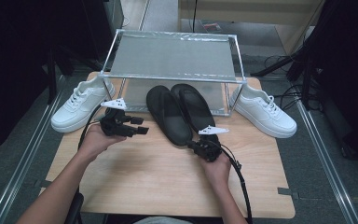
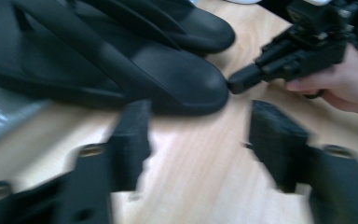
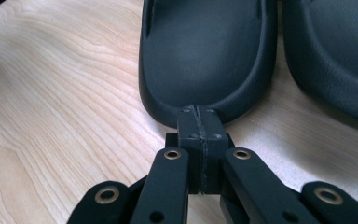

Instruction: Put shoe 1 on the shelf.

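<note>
Left white sneaker sat at the bench's far left corner, beside the metal rack along the far edge. Left claw hovered over the left half of the bench, aimed at the slippers; jaws apart with bare wood between them, nothing gripped, view blurred. Two black slippers lay side by side mid-bench, toes under the rack, heels toward the person. Left slipper angled its heel toward the near edge; right slipper was just beside it, touching or nearly so, can't tell. Right claw was closed, jaws pressed flat together with nothing between, tip right at the left slipper's heel rim, apparently touching it. Same contact seen in left gripper view, right claw against the heel. Right white sneaker sat at the far right corner, beside the rack leg.
</note>
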A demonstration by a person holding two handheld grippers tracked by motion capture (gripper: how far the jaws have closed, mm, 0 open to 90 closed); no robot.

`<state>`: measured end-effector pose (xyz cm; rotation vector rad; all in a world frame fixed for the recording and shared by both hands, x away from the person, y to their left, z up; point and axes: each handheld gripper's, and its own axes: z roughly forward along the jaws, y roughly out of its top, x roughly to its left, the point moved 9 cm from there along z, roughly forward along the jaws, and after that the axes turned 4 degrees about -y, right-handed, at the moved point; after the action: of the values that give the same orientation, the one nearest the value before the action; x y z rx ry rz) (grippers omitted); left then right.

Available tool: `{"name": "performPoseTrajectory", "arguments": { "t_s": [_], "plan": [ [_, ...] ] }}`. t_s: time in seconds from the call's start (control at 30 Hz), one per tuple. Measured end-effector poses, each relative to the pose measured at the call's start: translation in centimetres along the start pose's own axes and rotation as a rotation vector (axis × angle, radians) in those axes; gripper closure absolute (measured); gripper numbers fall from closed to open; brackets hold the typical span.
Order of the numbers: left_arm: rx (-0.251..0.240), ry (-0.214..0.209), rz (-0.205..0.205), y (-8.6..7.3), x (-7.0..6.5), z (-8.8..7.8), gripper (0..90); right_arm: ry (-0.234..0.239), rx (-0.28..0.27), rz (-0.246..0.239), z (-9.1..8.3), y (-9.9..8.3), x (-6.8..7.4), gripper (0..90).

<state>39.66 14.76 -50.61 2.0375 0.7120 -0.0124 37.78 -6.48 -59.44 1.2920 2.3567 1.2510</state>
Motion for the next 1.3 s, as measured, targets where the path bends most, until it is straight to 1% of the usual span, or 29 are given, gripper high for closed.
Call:
{"name": "performPoseTrajectory", "arguments": {
  "t_s": [0.03,0.07,0.1,0.13,0.17,0.27,0.33,0.37,0.4,0.47,0.5,0.57,0.67,0.7,0.73,0.77,0.83,0.9,0.93,1.0,1.03,1.07,1.1,1.13,1.2,1.3],
  "plan": [
    [0.001,0.001,-0.003,0.5,0.1,-0.1,59.0,0.001,-0.002,0.002,0.0,0.1,0.0,90.0],
    [-0.009,-0.008,0.002,1.2,0.1,-0.2,71.4,0.002,0.000,0.001,0.0,0.2,0.0,90.0],
    [-0.011,-0.014,0.011,1.8,0.2,-0.4,80.4,0.004,-0.001,-0.002,0.0,0.3,0.0,90.0],
    [-0.014,-0.016,0.018,2.3,0.2,-0.4,86.7,0.004,0.002,-0.006,0.0,0.3,0.0,90.0],
    [-0.020,-0.018,0.031,3.0,0.3,-0.6,90.0,0.003,0.003,-0.011,0.1,0.4,0.0,90.0],
    [-0.025,-0.004,0.063,5.4,0.5,-0.8,90.0,0.006,0.002,-0.020,0.2,0.4,0.0,90.0],
    [-0.034,0.000,0.080,7.2,0.9,-1.1,90.0,0.007,0.003,-0.016,0.2,0.4,0.1,90.0],
    [-0.039,0.014,0.086,8.1,1.2,-1.3,90.0,0.007,0.004,-0.014,0.2,0.4,0.1,90.0],
    [-0.049,0.012,0.089,9.0,1.4,-1.4,90.0,0.006,0.003,-0.015,0.2,0.4,0.1,90.0],
    [-0.063,0.021,0.089,10.7,2.0,-1.6,90.0,0.005,0.003,-0.013,0.2,0.4,0.1,90.0],
    [-0.066,0.017,0.086,11.4,2.2,-1.6,90.0,0.005,0.002,-0.014,0.2,0.4,0.1,90.0],
    [-0.058,0.027,0.085,12.7,2.7,-1.6,90.0,0.008,0.003,-0.022,0.2,0.4,0.2,90.0],
    [-0.049,0.041,0.125,14.7,3.1,-1.5,90.0,0.014,0.005,-0.026,0.2,0.5,0.1,90.0],
    [-0.036,0.047,0.136,15.3,3.4,-1.3,90.0,0.014,0.004,-0.026,0.2,0.5,0.1,90.0],
    [-0.034,0.046,0.137,15.7,3.7,-1.2,90.0,0.016,0.004,-0.024,0.2,0.5,0.1,90.0],
    [-0.025,0.051,0.127,16.0,4.3,-0.8,90.0,0.016,0.004,-0.024,0.2,0.5,0.1,90.0],
    [-0.003,0.067,0.121,16.3,5.2,-0.2,90.0,0.015,0.005,-0.025,0.3,0.5,0.1,90.0],
    [0.025,0.080,0.107,16.2,6.0,0.4,90.0,0.017,0.007,-0.026,0.3,0.5,0.2,90.0],
    [0.045,0.096,0.105,16.1,6.4,0.7,90.0,0.019,0.007,-0.026,0.3,0.5,0.2,90.0],
    [0.088,0.121,0.106,15.7,7.1,1.3,89.9,0.022,0.006,-0.024,0.4,0.5,0.3,90.0],
    [0.095,0.123,0.112,15.6,7.2,1.3,89.9,0.021,0.003,-0.028,0.4,0.5,0.3,90.0],
    [0.084,0.117,0.104,15.7,7.4,1.3,89.9,0.022,0.001,-0.030,0.5,0.5,0.2,90.0],
    [0.088,0.115,0.105,15.7,7.5,1.3,89.9,0.024,0.000,-0.033,0.5,0.6,0.2,90.0],
    [0.079,0.109,0.105,15.7,7.5,1.4,89.9,0.025,0.000,-0.032,0.5,0.6,0.3,90.0],
    [0.079,0.101,0.113,15.6,7.6,1.5,90.0,0.026,0.002,-0.030,0.6,0.7,0.3,90.0],
    [0.071,0.090,0.106,15.5,7.7,1.4,89.8,0.026,0.008,-0.039,1.0,0.9,0.6,90.0]
  ]
}}
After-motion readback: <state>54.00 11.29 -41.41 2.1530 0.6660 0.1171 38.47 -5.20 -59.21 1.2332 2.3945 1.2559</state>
